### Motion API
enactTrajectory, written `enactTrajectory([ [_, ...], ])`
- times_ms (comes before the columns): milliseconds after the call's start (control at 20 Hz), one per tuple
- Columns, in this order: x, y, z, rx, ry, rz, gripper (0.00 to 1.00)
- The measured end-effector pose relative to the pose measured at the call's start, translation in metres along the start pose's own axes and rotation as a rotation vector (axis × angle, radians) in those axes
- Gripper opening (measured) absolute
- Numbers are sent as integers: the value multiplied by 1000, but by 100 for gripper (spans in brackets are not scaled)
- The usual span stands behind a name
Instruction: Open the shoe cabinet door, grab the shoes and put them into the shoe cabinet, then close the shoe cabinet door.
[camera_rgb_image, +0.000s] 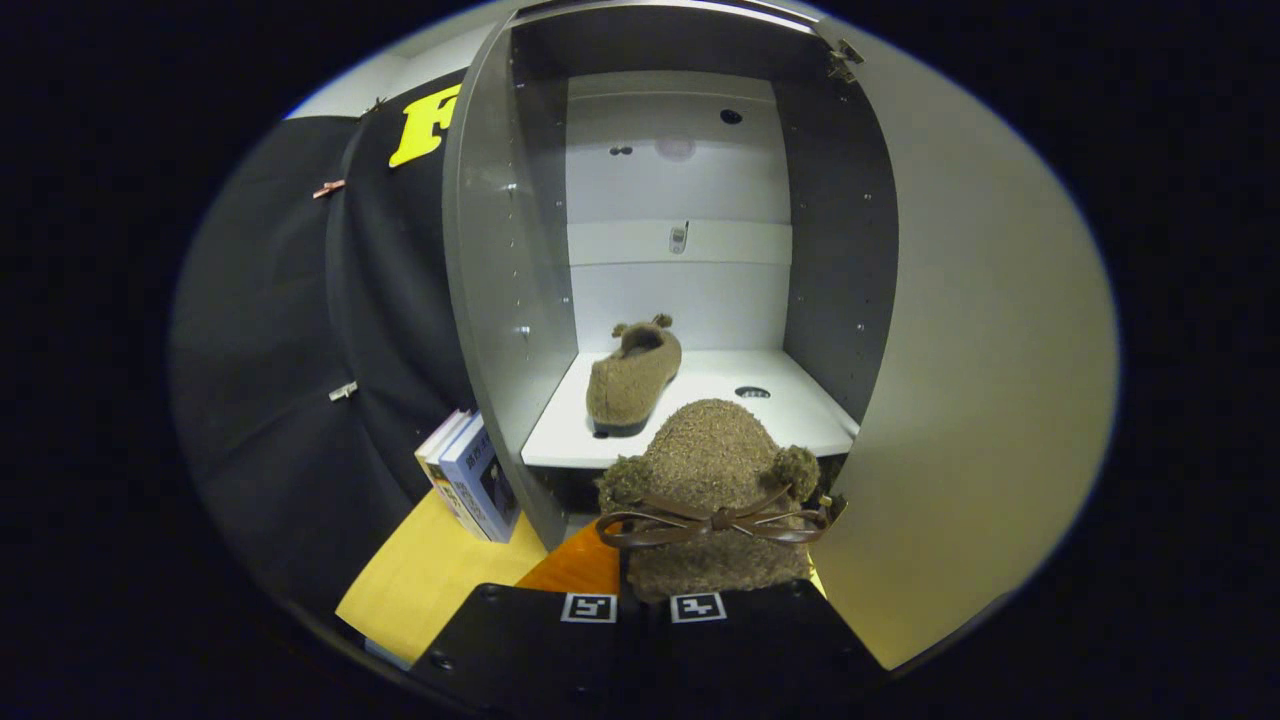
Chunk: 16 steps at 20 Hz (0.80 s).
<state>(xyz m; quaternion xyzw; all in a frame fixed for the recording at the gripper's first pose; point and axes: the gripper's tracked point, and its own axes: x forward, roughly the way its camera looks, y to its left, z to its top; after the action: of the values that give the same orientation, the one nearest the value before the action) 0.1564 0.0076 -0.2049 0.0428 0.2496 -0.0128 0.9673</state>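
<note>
A brown fuzzy shoe (712, 490) with a thin bow and two pompoms is held between my fingers, heel end toward me and toe pointing at the cabinet. My gripper (645, 600) is shut on this shoe, just in front of the cabinet's white shelf (790, 415). The matching brown shoe (632, 378) lies on that shelf, left of centre, toe toward me. The shoe cabinet (500, 250) stands open ahead, and its door (990, 380) is swung wide to the right of my fingers.
Two books (470, 485) lean against the cabinet's left outer wall, on a yellow table top (430, 575). A small dark hole (752, 392) marks the shelf to the right of the stored shoe. Black cloth hangs to the left.
</note>
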Motion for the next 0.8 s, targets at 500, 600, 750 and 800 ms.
enactTrajectory([
  [500,59,-23,106,12,-6,-39,5],
  [600,91,-31,123,3,18,-49,5],
  [750,144,-43,143,11,52,-50,5],
  [800,160,-47,147,23,59,-52,5],
])
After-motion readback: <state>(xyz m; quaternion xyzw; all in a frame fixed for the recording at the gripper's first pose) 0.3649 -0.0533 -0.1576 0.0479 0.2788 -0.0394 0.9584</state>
